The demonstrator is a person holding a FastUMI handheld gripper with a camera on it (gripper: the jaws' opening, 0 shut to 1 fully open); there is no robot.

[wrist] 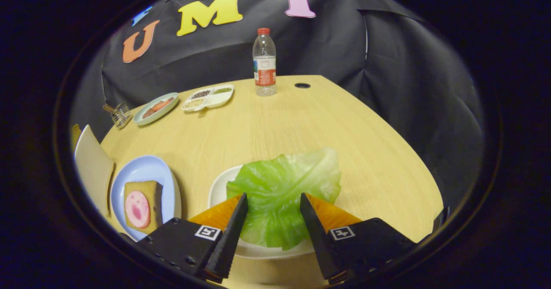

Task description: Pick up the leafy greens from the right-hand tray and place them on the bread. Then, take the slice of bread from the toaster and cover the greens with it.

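A big green leaf (284, 190) lies on a white tray (220, 187) on the wooden table. My gripper (273, 200) is open, its two fingers straddling the near half of the leaf, with a gap on each side; I cannot tell whether they touch it. To the left of the tray a pale blue plate (144, 170) holds a slice of bread (148, 194) topped with a pink round of meat (137, 209). A cream-coloured object (92, 168) stands at the table's left edge beyond the plate; it may be the toaster.
At the far side of the table stand a clear water bottle (264, 63) with a red cap, a white divided dish (208, 97) of grains, a small green plate (156, 108) with food and a metal clip (117, 113). A dark hole (302, 85) marks the tabletop near the bottle.
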